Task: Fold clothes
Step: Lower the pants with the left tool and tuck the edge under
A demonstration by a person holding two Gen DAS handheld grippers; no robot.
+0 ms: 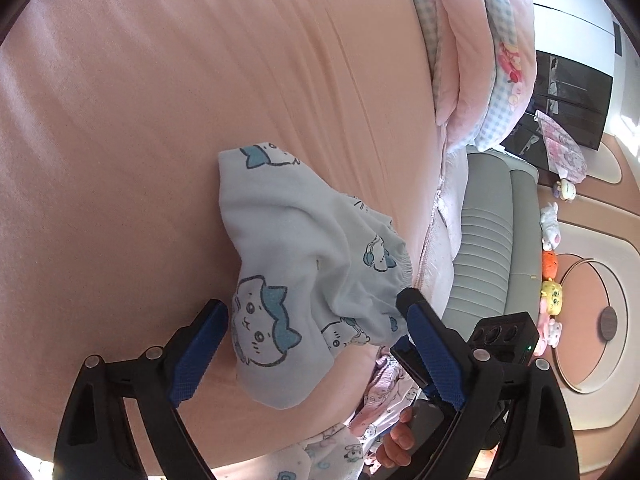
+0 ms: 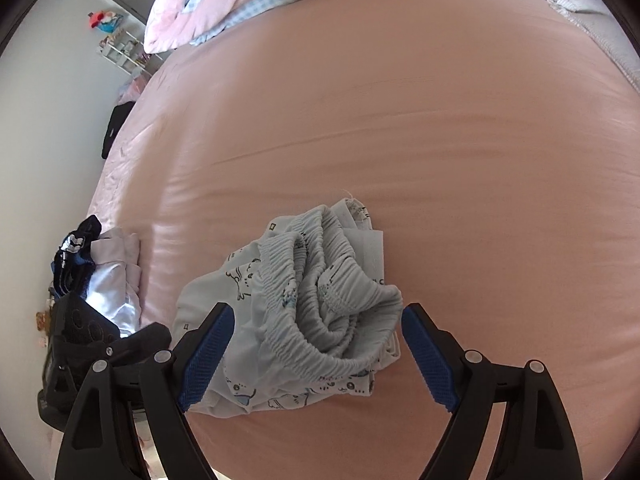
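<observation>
crumpled shorts on the bed
we hold both grippers, left and right, wide; the cloth looks soft and light, so we'd pinch the waistband at lower centre.

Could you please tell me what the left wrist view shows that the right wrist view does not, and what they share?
Only the left wrist view shows the cat prints on the garment, the plush toys by the wall and a hand.

Only the right wrist view shows the bunched elastic waistband and a pile of other clothes at the bed's edge.

Both show the pale blue shorts crumpled on the pink bedsheet, with each view's own tool, left tool and right tool, open around them.
</observation>
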